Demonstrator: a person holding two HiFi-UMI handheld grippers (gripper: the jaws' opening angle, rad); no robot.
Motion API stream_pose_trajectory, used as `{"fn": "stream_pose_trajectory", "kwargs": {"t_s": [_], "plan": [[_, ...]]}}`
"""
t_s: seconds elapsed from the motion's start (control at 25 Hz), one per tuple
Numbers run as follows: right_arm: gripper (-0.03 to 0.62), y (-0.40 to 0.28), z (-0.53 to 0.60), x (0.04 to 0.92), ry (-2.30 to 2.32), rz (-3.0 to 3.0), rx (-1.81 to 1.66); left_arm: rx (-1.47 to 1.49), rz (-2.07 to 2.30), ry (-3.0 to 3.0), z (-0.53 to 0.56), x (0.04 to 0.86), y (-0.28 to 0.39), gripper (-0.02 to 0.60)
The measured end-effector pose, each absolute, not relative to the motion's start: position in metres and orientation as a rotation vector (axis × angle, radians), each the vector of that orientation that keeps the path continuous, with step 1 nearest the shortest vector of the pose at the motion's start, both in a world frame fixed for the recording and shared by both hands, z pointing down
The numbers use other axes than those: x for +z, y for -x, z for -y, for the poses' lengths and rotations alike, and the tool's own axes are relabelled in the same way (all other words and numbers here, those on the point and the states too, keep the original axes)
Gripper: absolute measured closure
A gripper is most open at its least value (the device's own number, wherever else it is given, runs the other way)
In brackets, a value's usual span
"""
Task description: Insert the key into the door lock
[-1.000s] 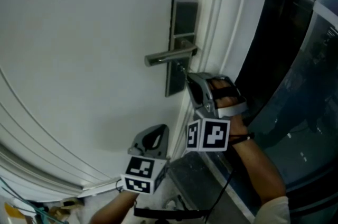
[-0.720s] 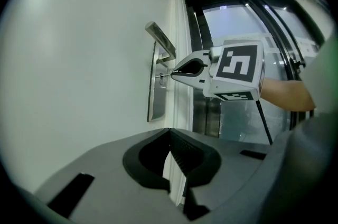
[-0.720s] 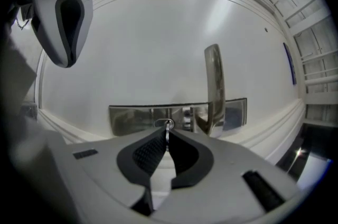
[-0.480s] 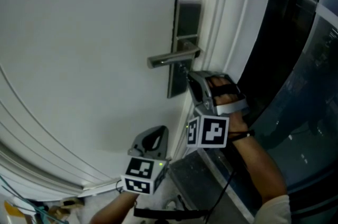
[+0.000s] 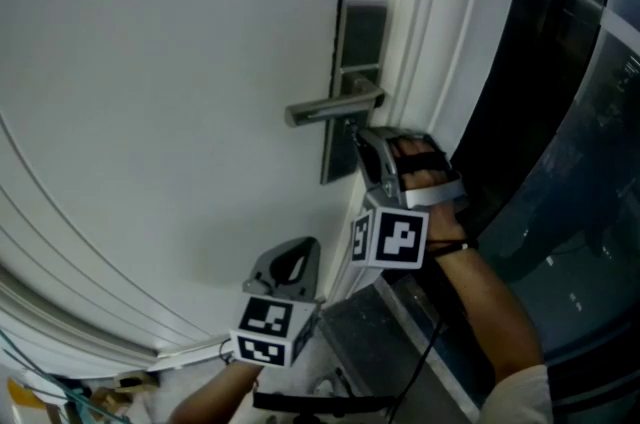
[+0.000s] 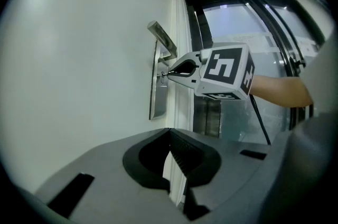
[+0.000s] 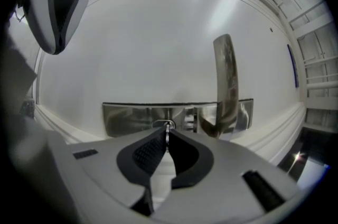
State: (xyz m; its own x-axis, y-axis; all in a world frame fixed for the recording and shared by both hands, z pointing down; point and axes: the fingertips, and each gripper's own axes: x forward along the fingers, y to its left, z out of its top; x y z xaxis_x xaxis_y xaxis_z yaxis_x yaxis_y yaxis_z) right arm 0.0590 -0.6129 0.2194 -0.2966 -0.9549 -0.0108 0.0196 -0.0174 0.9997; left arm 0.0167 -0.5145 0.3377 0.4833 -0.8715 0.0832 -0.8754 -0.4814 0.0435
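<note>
My right gripper (image 7: pixel 167 134), at the centre of the head view, was clenched on the small silver key (image 7: pixel 168 127). The key's tip met the round keyhole (image 7: pixel 162 123) in the brushed-steel lock plate (image 5: pixel 357 22) of the white door (image 5: pixel 150 62), just below the steel lever handle (image 5: pixel 330 108); how deep it sat I could not tell. My left gripper (image 6: pixel 170 133) hung in the lower middle of that frame, near the door, jaws pressed together on nothing.

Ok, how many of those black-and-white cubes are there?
2. One cube rides on the right tool, which pinches the key at the door lock. The other cube is on the left tool, lower down beside the door.
</note>
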Motion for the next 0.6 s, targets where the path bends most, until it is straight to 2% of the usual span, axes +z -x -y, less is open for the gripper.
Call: {"fn": "stream_pose_trajectory", "kwargs": {"t_s": [0.6], "plan": [[0.572, -0.055, 0.625, 0.219, -1.050, 1.366, -1.459, 0.072, 1.555, -2.640, 0.509, 0.337, -0.015, 0.572]]}}
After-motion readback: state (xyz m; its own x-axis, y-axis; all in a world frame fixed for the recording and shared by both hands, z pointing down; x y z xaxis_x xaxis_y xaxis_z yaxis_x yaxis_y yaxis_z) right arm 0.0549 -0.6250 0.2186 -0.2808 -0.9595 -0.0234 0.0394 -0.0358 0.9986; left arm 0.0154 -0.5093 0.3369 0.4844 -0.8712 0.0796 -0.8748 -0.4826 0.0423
